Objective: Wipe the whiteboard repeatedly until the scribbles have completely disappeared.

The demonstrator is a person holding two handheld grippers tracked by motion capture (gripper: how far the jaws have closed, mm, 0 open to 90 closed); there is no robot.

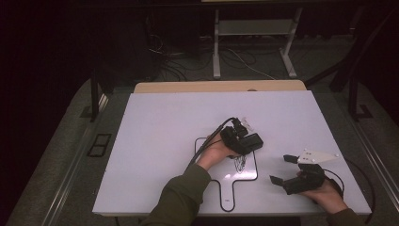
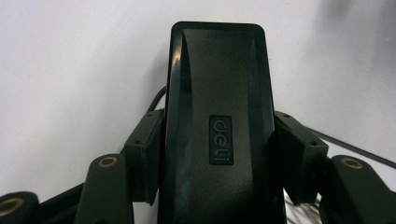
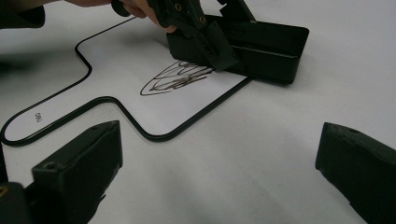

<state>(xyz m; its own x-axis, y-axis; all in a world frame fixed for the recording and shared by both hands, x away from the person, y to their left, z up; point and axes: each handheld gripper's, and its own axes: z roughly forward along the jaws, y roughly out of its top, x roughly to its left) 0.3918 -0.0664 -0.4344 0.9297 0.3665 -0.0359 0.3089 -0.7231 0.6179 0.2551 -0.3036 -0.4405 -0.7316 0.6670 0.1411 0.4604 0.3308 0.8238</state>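
Observation:
A black Deli board eraser [image 2: 219, 116] is clamped between the jaws of my left gripper [image 2: 223, 151]. In the high view the left gripper [image 1: 244, 141] holds the eraser [image 1: 254, 140] at the top right corner of a small white handled drawing board [image 1: 221, 183] with a black rim. A dark scribble [image 1: 240, 162] lies on the board just in front of the eraser [image 3: 271, 44]; the scribble [image 3: 175, 79] is touched by the near jaw. My right gripper [image 1: 282, 169] rests open on the table to the right of the board, its jaws [image 3: 219, 163] wide apart and empty.
The board lies on a white tabletop [image 1: 160, 127] with a wooden strip [image 1: 219, 86] along its far edge. Behind stand a metal frame [image 1: 216, 47] and floor cables [image 1: 235, 59]. The left gripper's cable [image 1: 207, 141] trails across the board.

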